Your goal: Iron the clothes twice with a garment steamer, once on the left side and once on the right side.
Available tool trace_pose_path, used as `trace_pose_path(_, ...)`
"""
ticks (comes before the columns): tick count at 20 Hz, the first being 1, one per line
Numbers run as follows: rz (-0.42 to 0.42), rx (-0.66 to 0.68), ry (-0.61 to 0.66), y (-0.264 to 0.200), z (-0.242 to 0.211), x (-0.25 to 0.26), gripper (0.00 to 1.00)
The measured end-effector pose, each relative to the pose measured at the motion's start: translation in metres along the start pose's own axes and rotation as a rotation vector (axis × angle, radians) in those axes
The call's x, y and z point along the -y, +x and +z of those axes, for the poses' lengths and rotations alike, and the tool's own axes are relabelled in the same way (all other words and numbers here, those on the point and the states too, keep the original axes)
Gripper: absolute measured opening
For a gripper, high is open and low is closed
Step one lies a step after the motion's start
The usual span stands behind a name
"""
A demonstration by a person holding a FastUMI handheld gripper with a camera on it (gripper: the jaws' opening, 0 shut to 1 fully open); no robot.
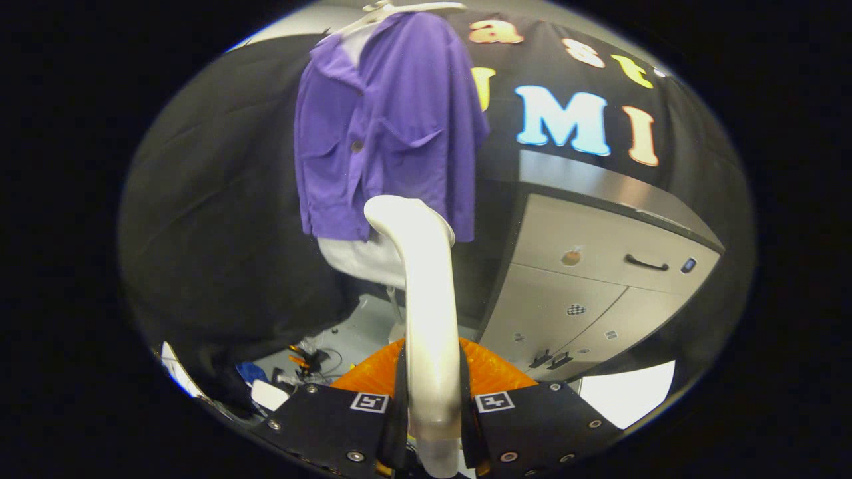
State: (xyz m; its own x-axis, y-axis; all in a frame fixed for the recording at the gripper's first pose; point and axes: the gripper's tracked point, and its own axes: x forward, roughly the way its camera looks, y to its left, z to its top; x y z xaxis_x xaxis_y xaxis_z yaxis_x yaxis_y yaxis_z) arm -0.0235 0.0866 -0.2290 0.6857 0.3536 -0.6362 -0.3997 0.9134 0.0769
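gripper (432,412): clenched on the steamer handle, both fingers pressing its sides; square marker tags on the finger tops, small screws along their near edges.
garment steamer (426,306): smooth glossy white plastic, long rounded handle rising from between the fingers, curving at the top into a flat oval head w/ a thin rim. head sits in front of the shirt's lower hem, slightly right of the button line; can't tell if it touches the fabric.
shirt (389,126): purple, short-sleeved, soft matte cloth w/ collar, two flap chest pockets, dark buttons down the front. hangs on a white hanger (413,9), a few loose folds, hem edge straight.
under the shirt: pale smooth rounded form (359,256), looks like a stand or dummy base, not sure which.
orange part (373,372): ribbed, translucent-looking plastic just ahead of the fingers, behind the handle.
cabinet (599,279): right of the shirt, flat pale panels, dark top edge, dark handles, sharp front corner near the steamer's right side.
room: dark cloth wall hangs close on the left of the shirt; open gap betw. shirt and cabinet is narrow.
floor (359,332): pale, w/ cables and small clutter (303,362) beyond the left finger.
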Motion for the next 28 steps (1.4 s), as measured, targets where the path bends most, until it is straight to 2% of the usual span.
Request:
trace_pose_path(2, -0.036, 0.11, 0.021, -0.022, 0.032, 0.027, 0.33)
trace_pose_path(6, -0.038, 0.296, 0.061, -0.062, 0.087, 0.051, 0.32)
trace_pose_path(11, -0.05, 0.447, 0.124, -0.102, 0.131, 0.072, 0.32)
trace_pose_path(13, -0.03, 0.529, 0.184, -0.119, 0.157, 0.072, 0.33)
trace_pose_path(15, -0.046, 0.588, 0.177, -0.128, 0.178, 0.073, 0.33)
trace_pose_path(17, -0.057, 0.611, 0.175, -0.134, 0.18, 0.07, 0.33)
trace_pose_path(19, -0.117, 0.633, 0.082, -0.142, 0.178, 0.068, 0.33)
trace_pose_path(21, -0.131, 0.643, 0.043, -0.145, 0.171, 0.063, 0.33)
trace_pose_path(24, -0.137, 0.622, 0.031, -0.141, 0.163, 0.063, 0.33)
trace_pose_path(28, -0.16, 0.616, 0.084, -0.14, 0.166, 0.068, 0.33)
